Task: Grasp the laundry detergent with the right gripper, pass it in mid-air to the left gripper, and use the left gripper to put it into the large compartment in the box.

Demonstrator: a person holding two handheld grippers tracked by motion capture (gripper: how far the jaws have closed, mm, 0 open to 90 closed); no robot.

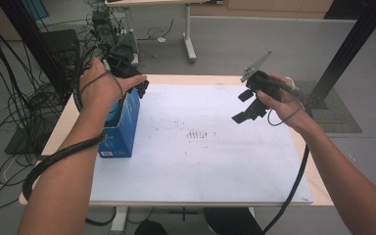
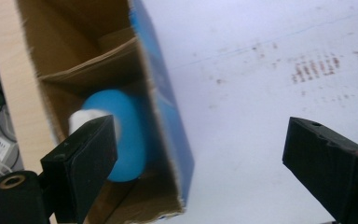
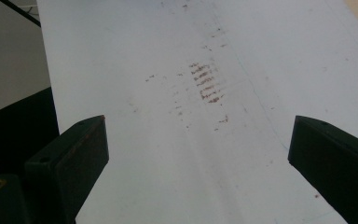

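A blue cardboard box (image 1: 125, 129) stands open-topped at the left edge of the white sheet (image 1: 225, 166). Inside it, in the left gripper view, lies a rounded blue object (image 2: 128, 135) with a white end, below a cardboard divider. My left gripper (image 1: 141, 88) hovers just above the box's top, held by the left hand; its jaws (image 2: 200, 154) stand wide open with nothing between them. My right gripper (image 1: 244, 105) hangs above the right part of the sheet, open and empty (image 3: 196, 158).
The sheet (image 3: 270, 56) carries faint reddish-brown marks (image 1: 198, 133) near its middle. The wooden table (image 1: 63, 122) shows around it. Cables and a dark stand (image 1: 58, 54) crowd the floor at the left, and a black frame post (image 1: 352, 44) rises at the right.
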